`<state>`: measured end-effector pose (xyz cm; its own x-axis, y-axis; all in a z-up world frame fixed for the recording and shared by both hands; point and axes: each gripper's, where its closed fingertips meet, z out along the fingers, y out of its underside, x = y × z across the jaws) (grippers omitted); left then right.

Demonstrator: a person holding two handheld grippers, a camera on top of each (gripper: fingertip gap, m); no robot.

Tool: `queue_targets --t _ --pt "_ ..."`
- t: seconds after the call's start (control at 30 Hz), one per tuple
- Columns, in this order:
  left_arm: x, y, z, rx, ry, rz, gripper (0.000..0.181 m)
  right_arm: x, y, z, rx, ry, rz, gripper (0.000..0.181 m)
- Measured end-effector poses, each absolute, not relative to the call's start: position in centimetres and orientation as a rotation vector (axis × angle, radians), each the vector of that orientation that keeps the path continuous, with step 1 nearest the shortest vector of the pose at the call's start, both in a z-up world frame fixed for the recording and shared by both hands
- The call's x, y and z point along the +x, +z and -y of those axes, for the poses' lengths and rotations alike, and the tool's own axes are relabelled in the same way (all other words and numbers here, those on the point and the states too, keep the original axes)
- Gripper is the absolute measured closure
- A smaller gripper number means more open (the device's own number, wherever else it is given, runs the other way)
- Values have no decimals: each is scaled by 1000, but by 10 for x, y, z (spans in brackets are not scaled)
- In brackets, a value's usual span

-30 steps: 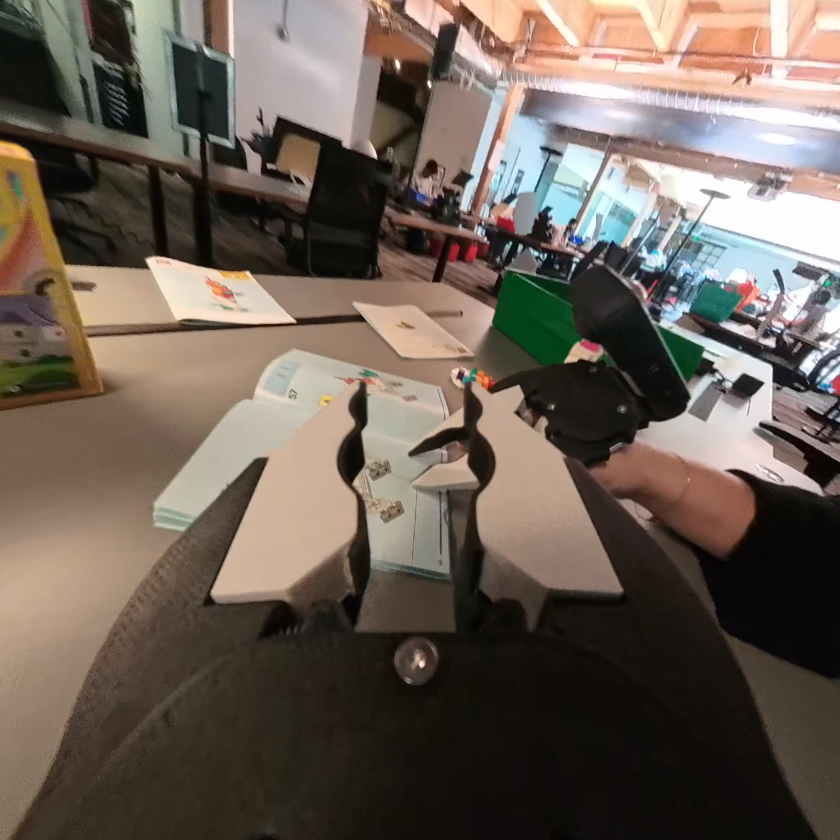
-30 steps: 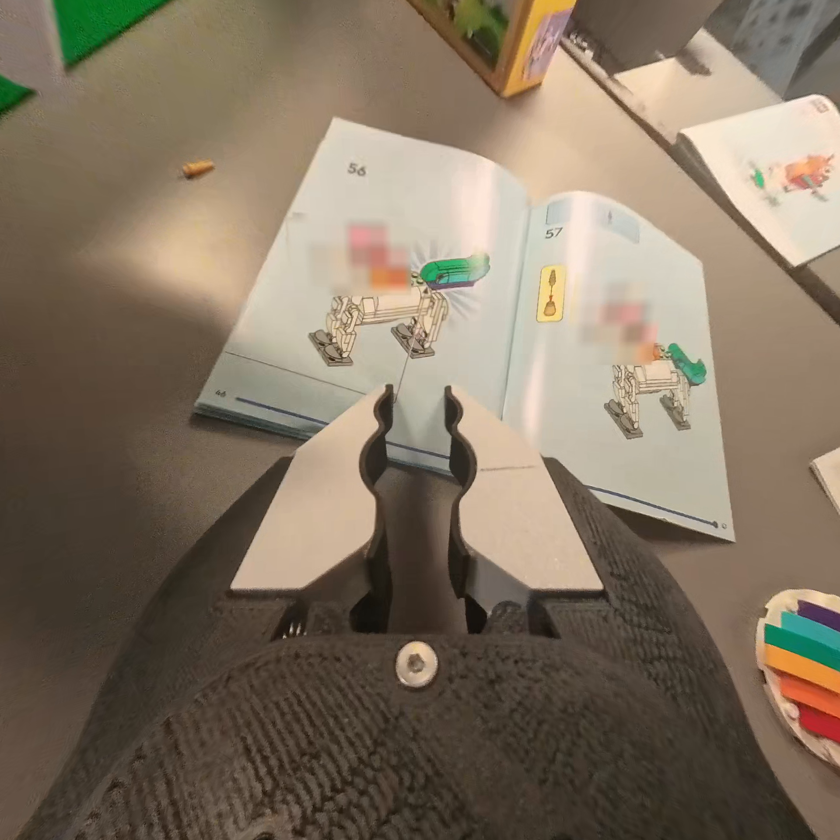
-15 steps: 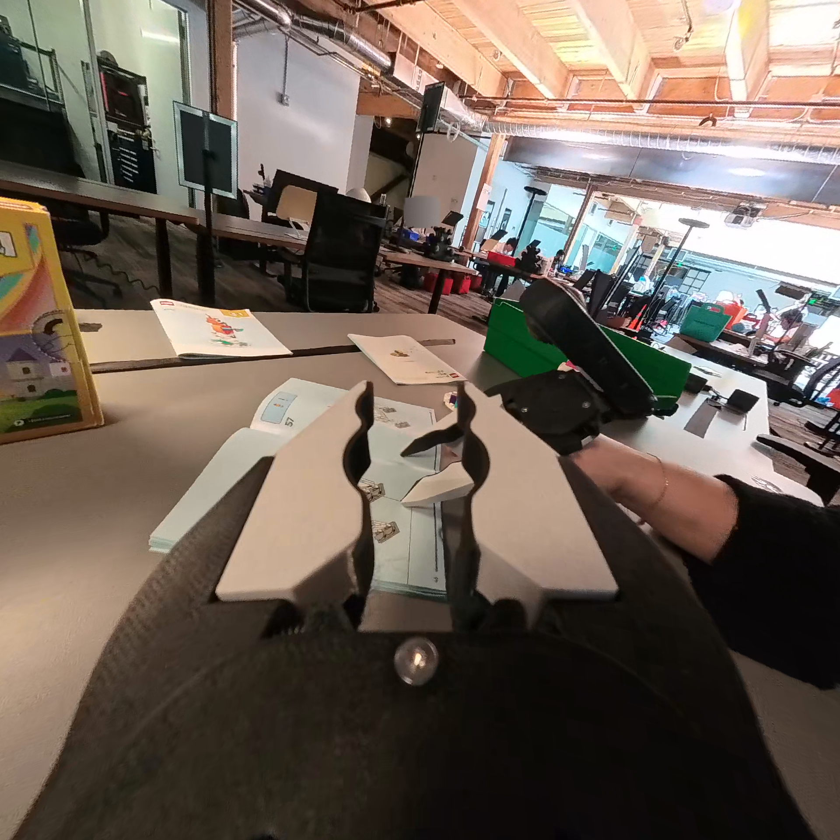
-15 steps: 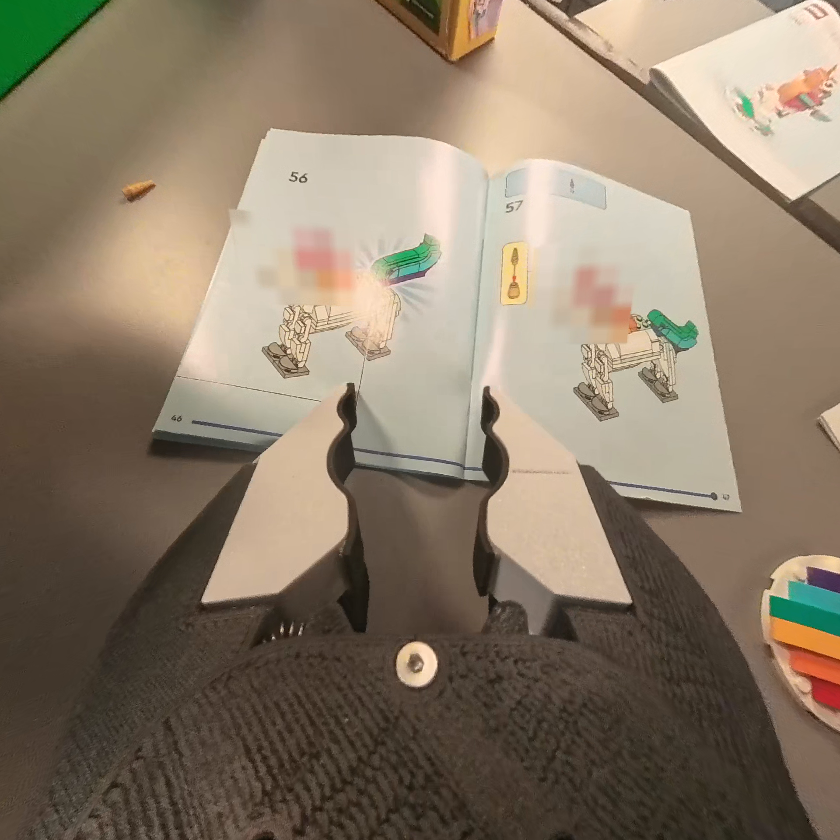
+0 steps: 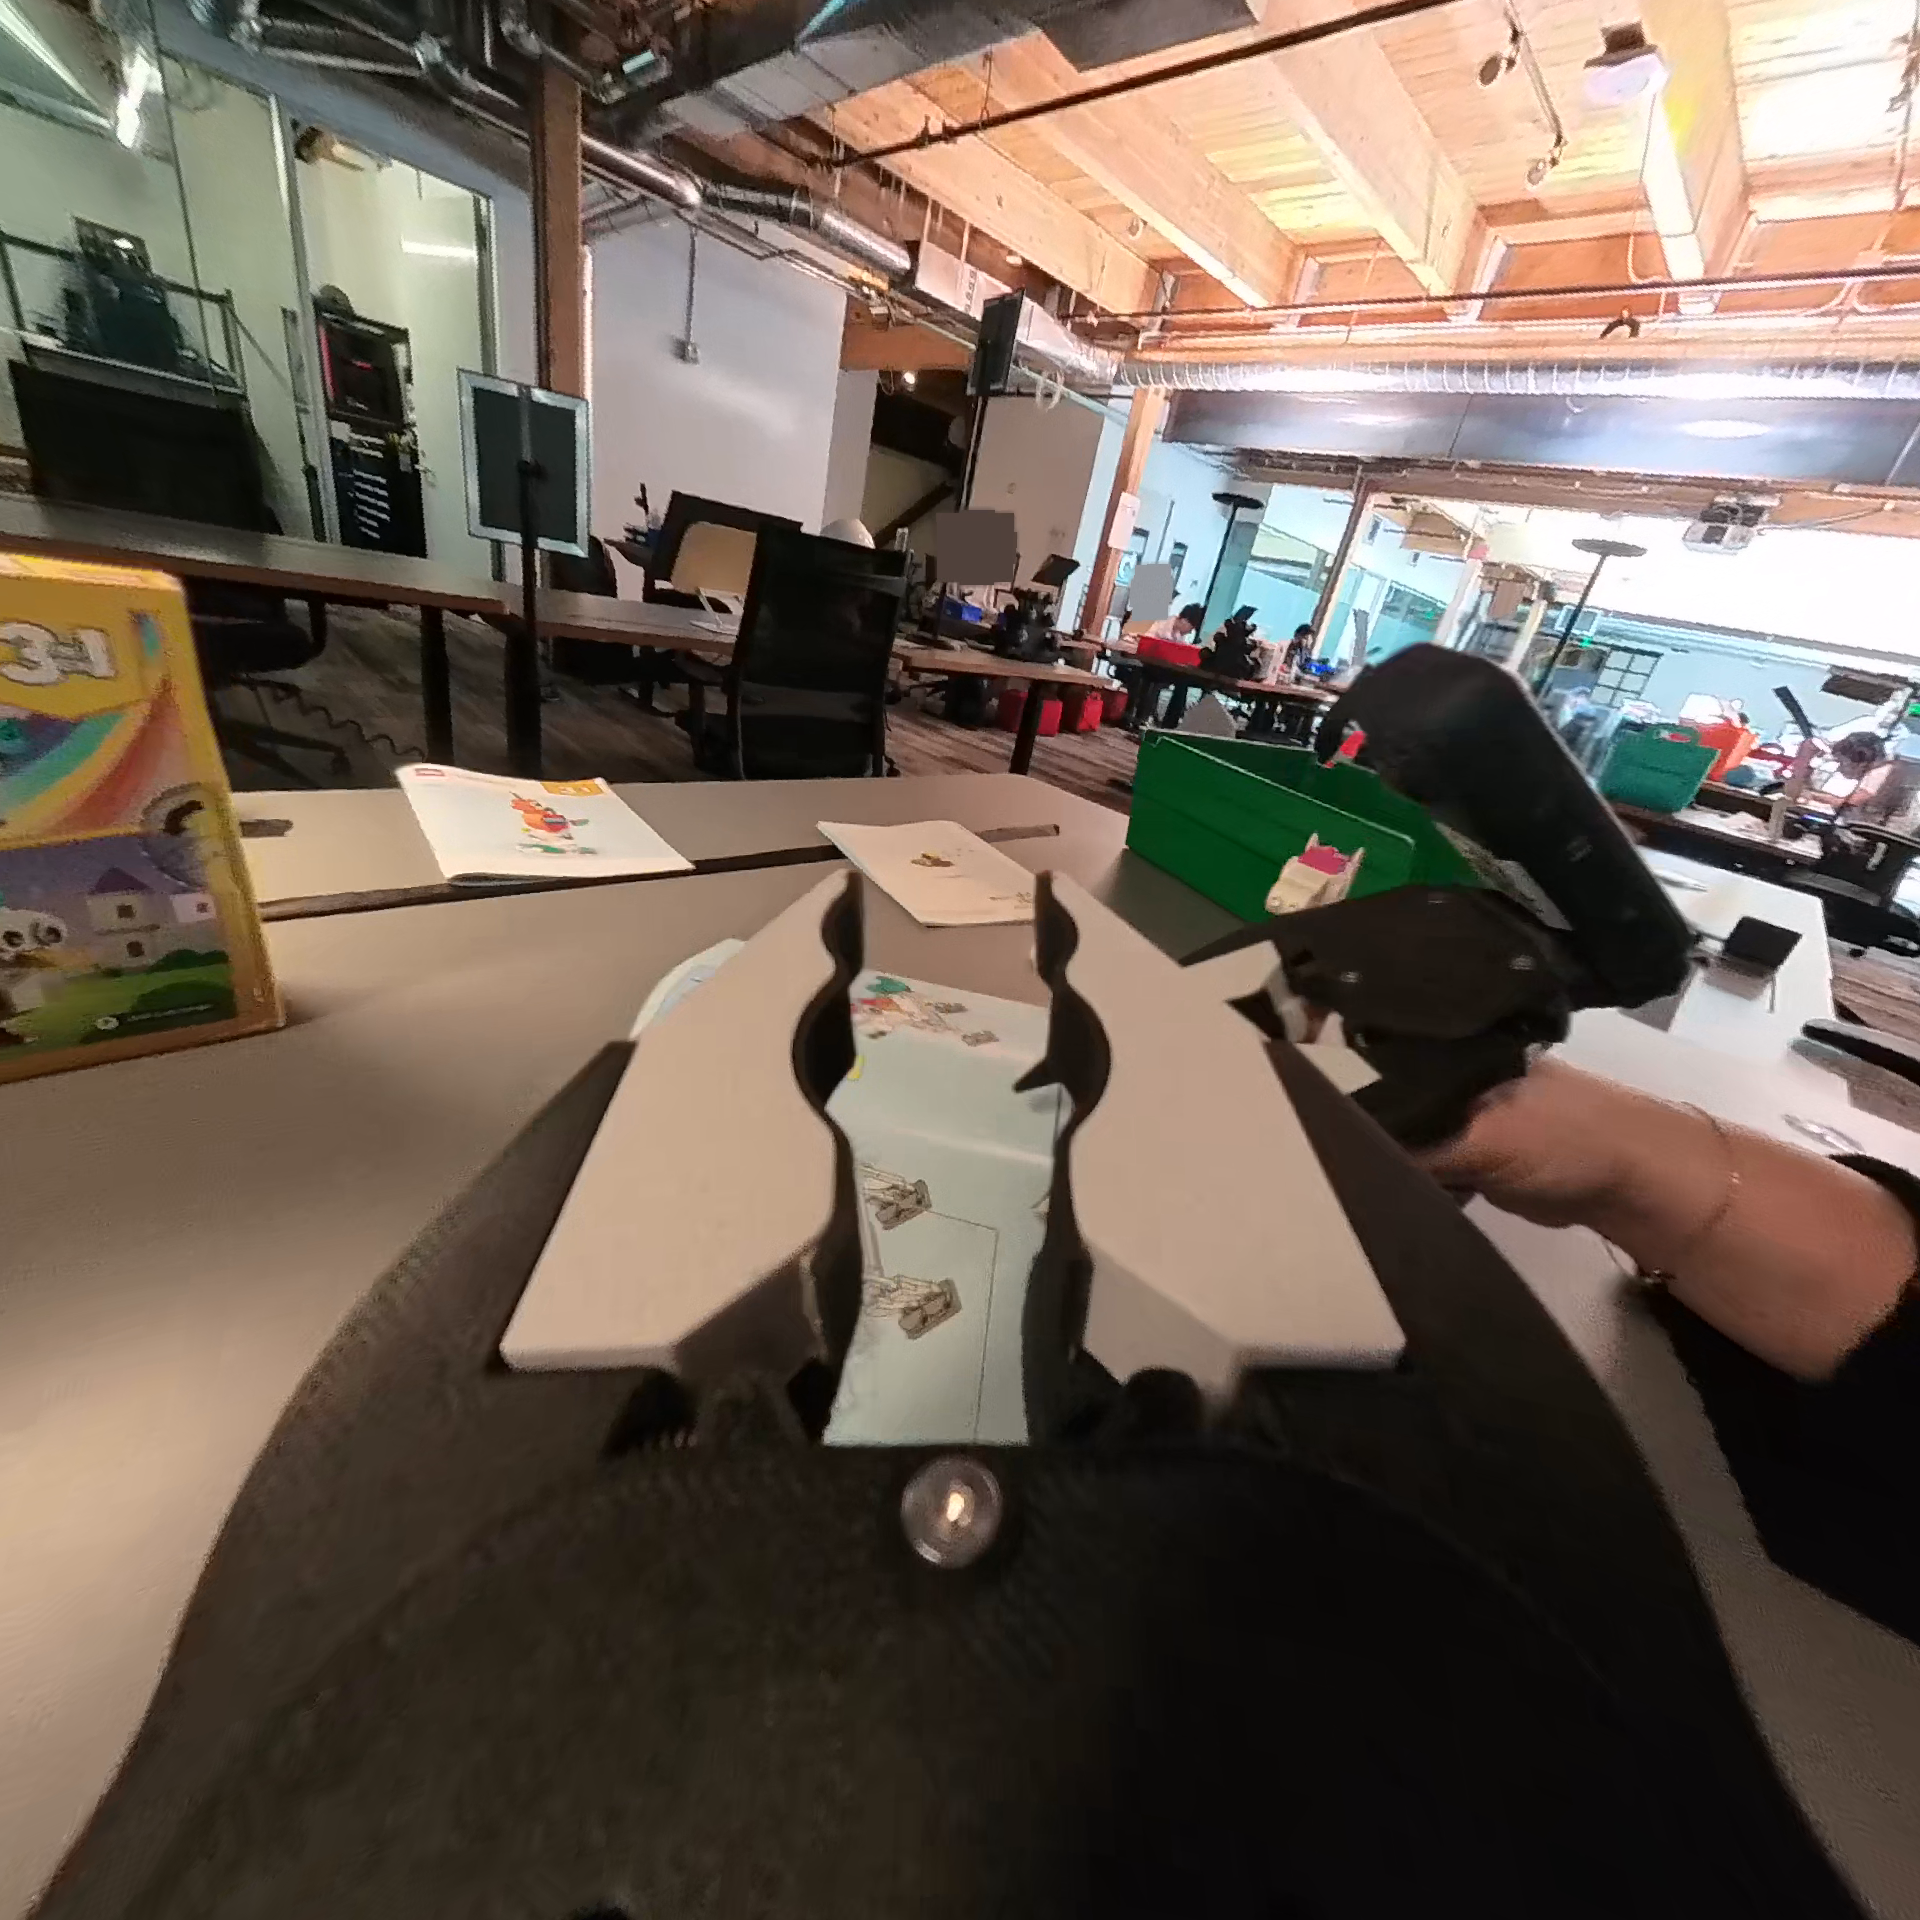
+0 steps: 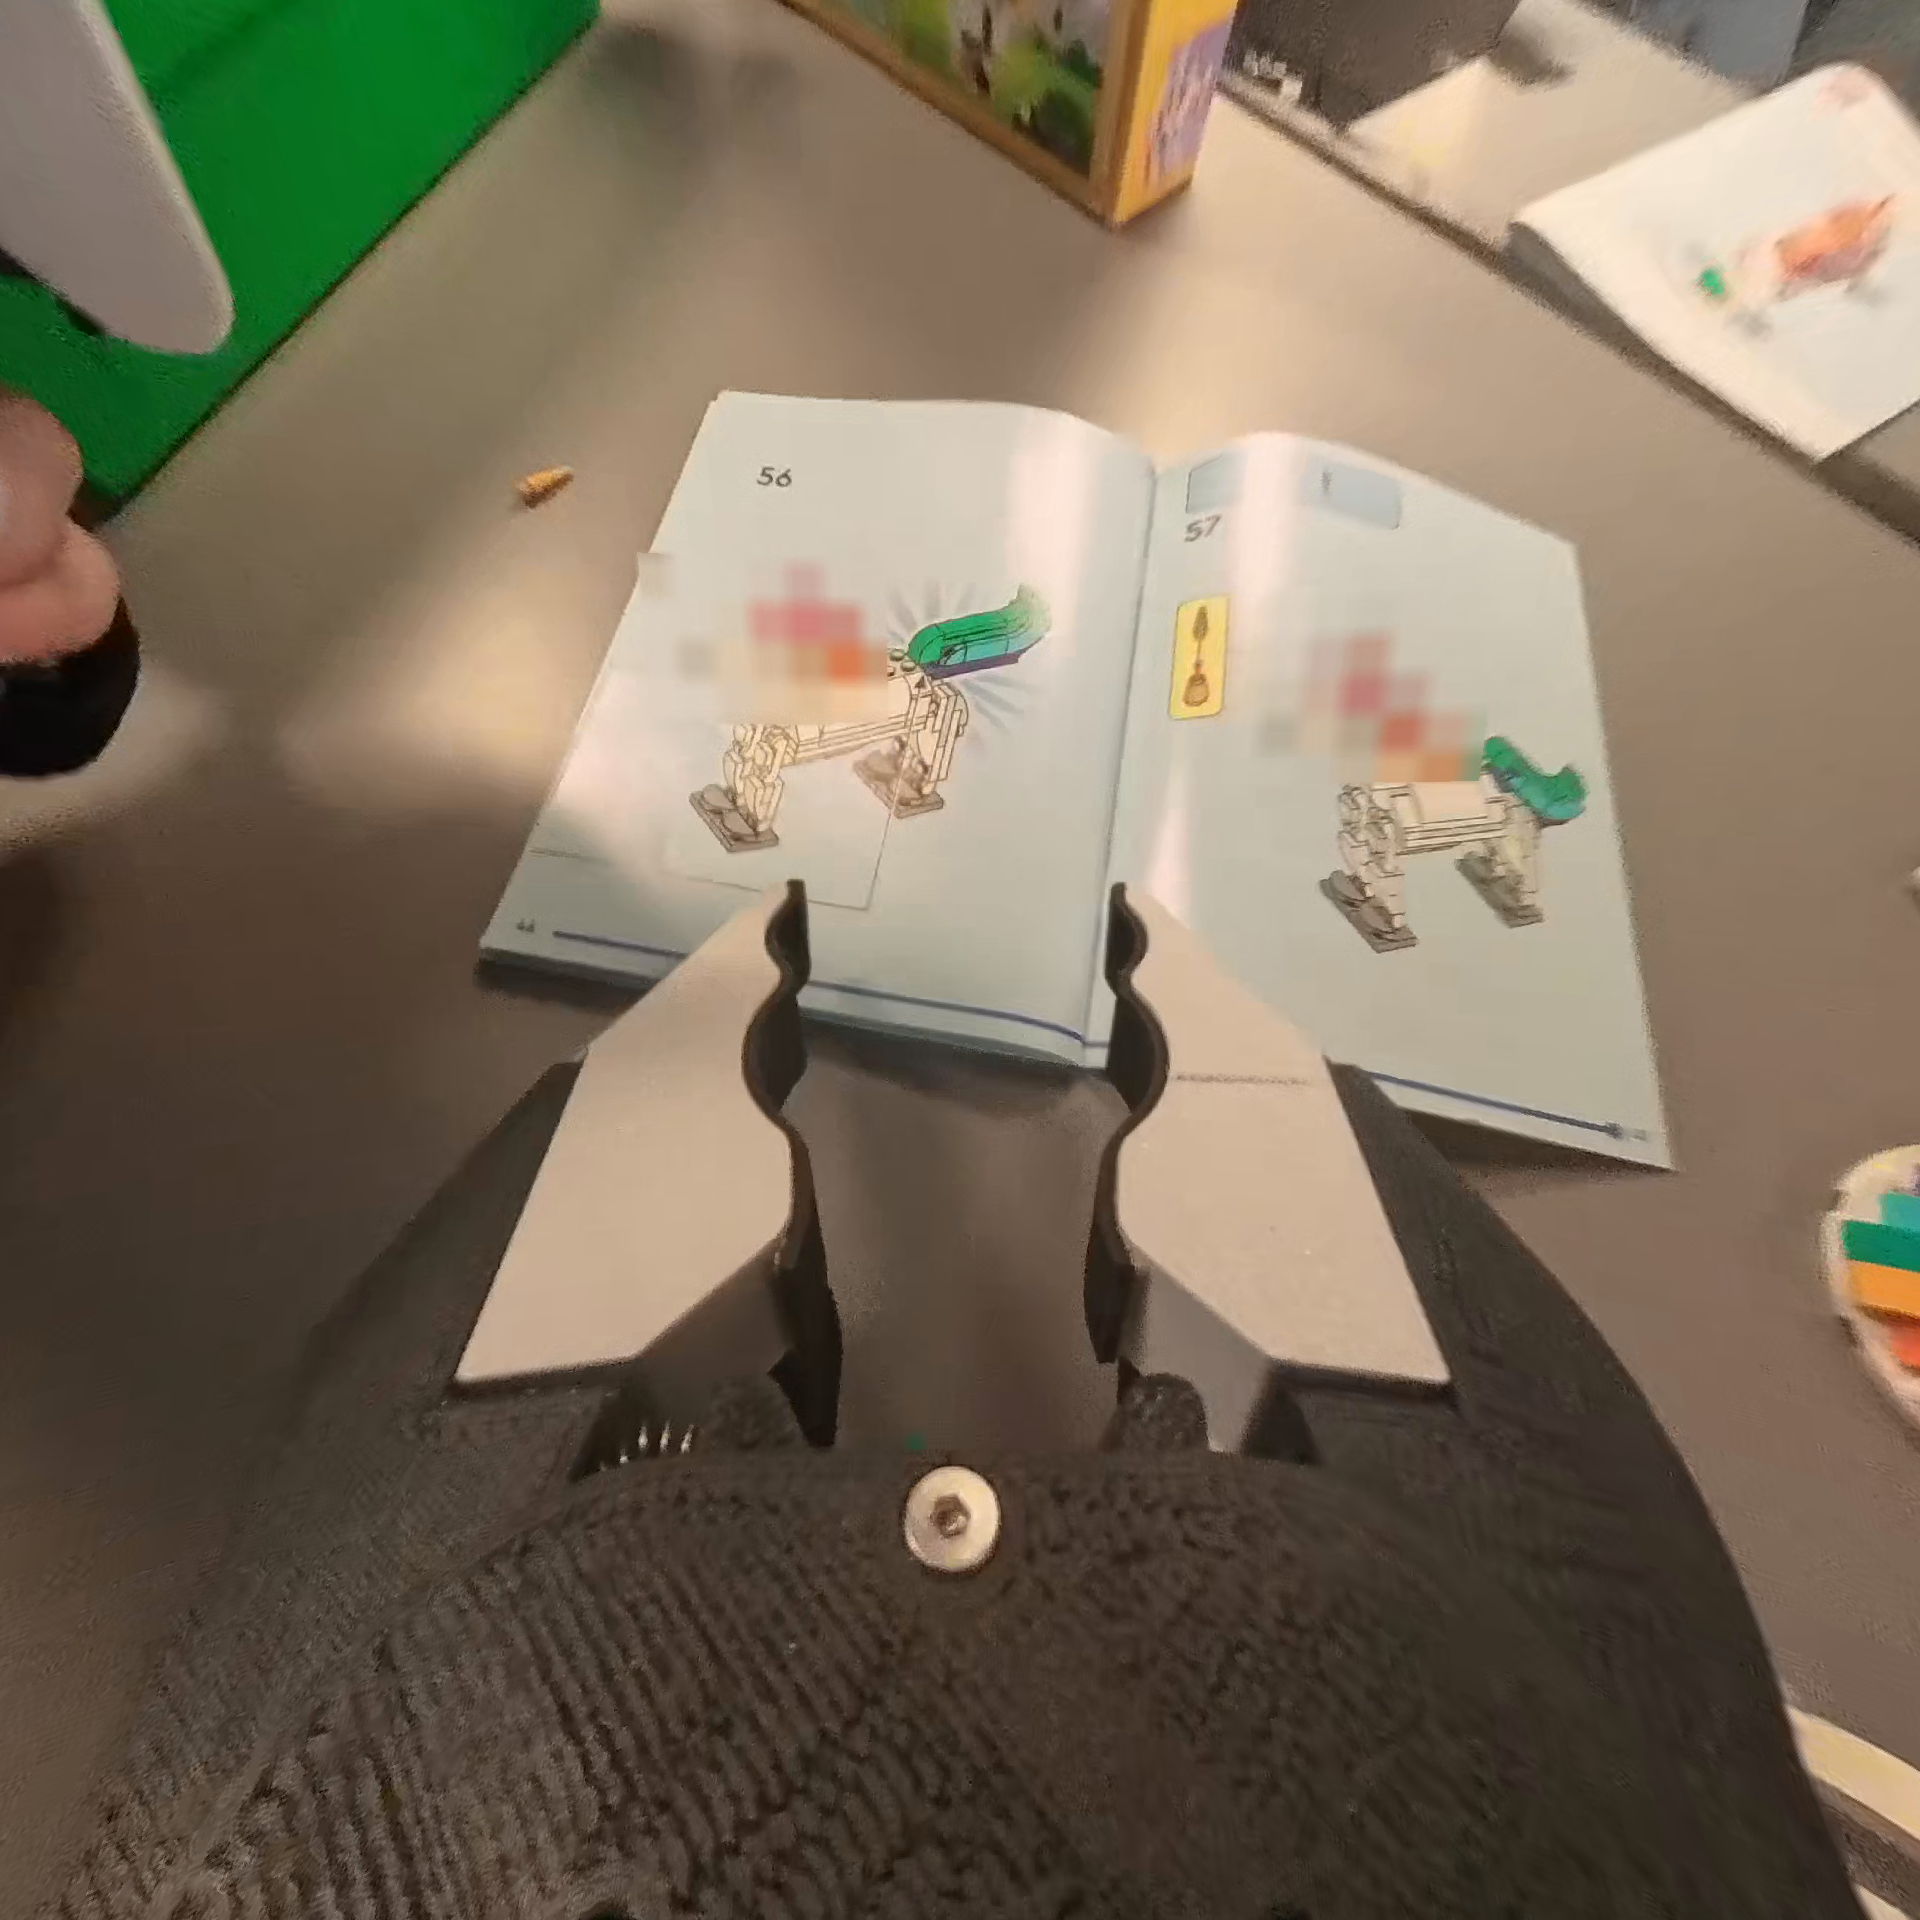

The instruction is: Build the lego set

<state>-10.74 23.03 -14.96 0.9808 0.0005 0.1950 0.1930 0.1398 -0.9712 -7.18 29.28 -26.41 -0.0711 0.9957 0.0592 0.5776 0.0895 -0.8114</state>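
Two pairs of tongs are in your hands, and both stand spread with nothing between their grey fingers. Your right tongs (image 6: 951,904) hang over the near edge of the pale blue instruction booklet (image 6: 1091,748), which lies open flat on the grey desk (image 6: 312,935); its two pages show drawings of a white four-legged model with a green tail. Your left tongs (image 5: 945,894) sit low over the same booklet (image 5: 935,1174), so you see only a strip of page in the gap.

A small tan brick piece (image 6: 545,483) lies alone on the desk, left of the booklet and well apart from your right tongs. A round white plate with coloured stripes (image 6: 1881,1268) is cut off at the right edge. In the left view a small white and pink built piece (image 5: 1311,875) peeks up in front of the green plastic bin (image 5: 1226,821), just behind your right tongs (image 5: 1236,977); most of it is hidden. The yellow set box (image 5: 114,821) stands far left, well apart. Motion blur softens the second booklet (image 6: 1766,249) at top right.
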Motion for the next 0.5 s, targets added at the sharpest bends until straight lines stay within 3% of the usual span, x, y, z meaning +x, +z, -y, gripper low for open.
queue_targets --t 0.5 --pt "-109 -151 -230 -1401 -174 182 149 -60 -286 -293 -1666 833 1803 129"
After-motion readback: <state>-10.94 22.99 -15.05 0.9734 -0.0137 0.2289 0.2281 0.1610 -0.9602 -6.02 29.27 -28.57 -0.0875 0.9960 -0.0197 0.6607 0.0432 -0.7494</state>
